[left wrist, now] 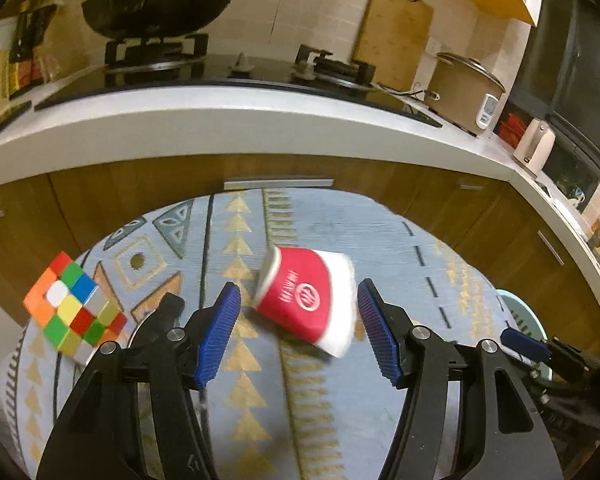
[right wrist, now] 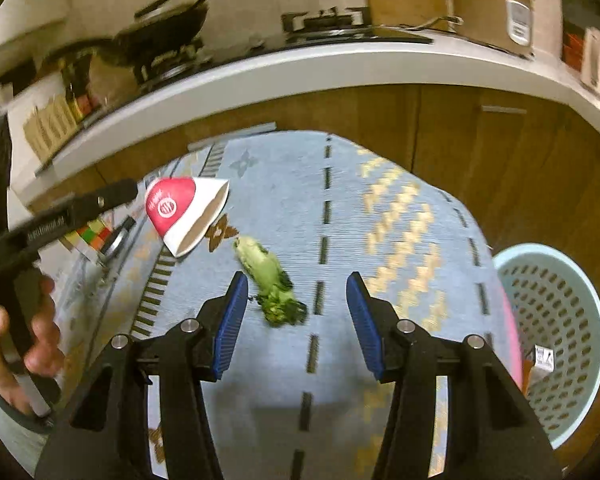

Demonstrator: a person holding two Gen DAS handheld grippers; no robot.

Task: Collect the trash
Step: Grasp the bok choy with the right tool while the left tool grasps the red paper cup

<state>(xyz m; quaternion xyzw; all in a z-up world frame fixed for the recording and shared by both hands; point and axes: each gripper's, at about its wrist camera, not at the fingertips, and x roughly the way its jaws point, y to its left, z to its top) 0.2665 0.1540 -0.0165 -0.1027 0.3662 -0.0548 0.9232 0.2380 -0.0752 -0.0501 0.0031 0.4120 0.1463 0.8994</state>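
Left gripper, fingers apart, is held around a flattened cup; right gripper, fingers apart, is held over a vegetable scrap beside the basket.

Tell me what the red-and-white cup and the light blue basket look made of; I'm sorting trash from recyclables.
Red-and-white cup: probably paper, matte printed outside, plain brown inside; it lies crushed flat on the rug, as thin card would. Light blue basket: apparently molded plastic, smooth with a slight sheen, its wall pierced by regular rows of holes.
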